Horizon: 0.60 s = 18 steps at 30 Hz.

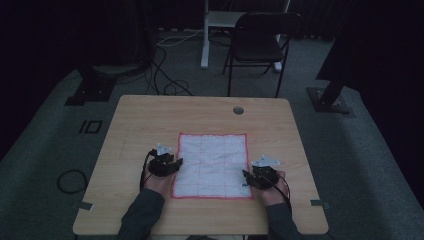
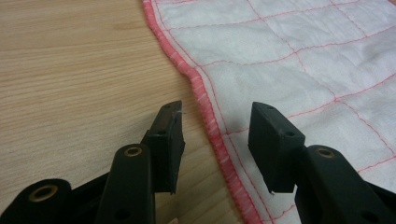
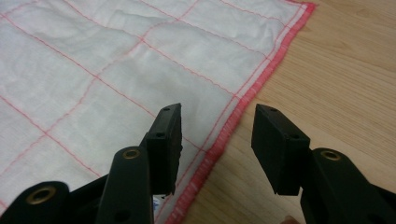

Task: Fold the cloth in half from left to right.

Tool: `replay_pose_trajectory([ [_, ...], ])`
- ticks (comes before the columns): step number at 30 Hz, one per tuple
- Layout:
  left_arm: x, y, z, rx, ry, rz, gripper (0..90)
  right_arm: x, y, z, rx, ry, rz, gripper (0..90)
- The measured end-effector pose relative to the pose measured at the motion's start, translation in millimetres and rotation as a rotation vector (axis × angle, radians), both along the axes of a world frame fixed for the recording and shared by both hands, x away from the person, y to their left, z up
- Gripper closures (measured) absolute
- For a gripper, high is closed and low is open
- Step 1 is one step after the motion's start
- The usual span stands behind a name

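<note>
Both of my claws are wide open. Left claw (image 2: pixel 215 126) sits over the cloth's (image 1: pixel 212 162) pink left edge, and right claw (image 3: pixel 217 128) over its right edge. That white cloth lies flat on the desk (image 1: pixel 150 115). Farther off stands a black chair (image 1: pixel 260 37).

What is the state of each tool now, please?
Left tool: open, straddling the pink hem of the white cloth, holding nothing.
Right tool: open over the cloth's hem, holding nothing.

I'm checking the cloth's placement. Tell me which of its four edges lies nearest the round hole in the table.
The far edge of the white, red-hemmed square cloth: it faces the grey round hole and the chair.
</note>
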<state>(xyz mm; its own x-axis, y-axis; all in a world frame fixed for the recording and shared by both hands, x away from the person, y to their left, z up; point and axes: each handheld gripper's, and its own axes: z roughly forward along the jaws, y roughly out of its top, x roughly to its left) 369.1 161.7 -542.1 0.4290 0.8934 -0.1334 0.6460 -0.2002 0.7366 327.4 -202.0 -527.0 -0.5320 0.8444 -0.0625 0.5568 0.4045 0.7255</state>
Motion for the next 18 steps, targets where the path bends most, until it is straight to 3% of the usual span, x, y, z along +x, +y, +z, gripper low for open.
replay_pose_trajectory([
  [11,4.9,-10.4,-1.3,-0.026,-0.001,-0.008,57.3,-0.1,0.6,-1.7,-0.002,0.003,0.002,52.8],
  [14,3.7,-11.3,-0.7,-0.02,0.009,-0.007,67.1,-0.4,0.8,-2.0,-0.001,0.004,0.002,52.7],
  [16,2.9,-9.1,-1.2,-0.034,0.021,-0.001,80.7,-0.6,1.2,-2.3,-0.001,0.004,0.004,52.7],
  [18,2.9,-6.9,-1.4,-0.043,0.029,-0.002,85.4,-0.8,1.6,-2.4,-0.003,0.005,0.005,52.7],
])
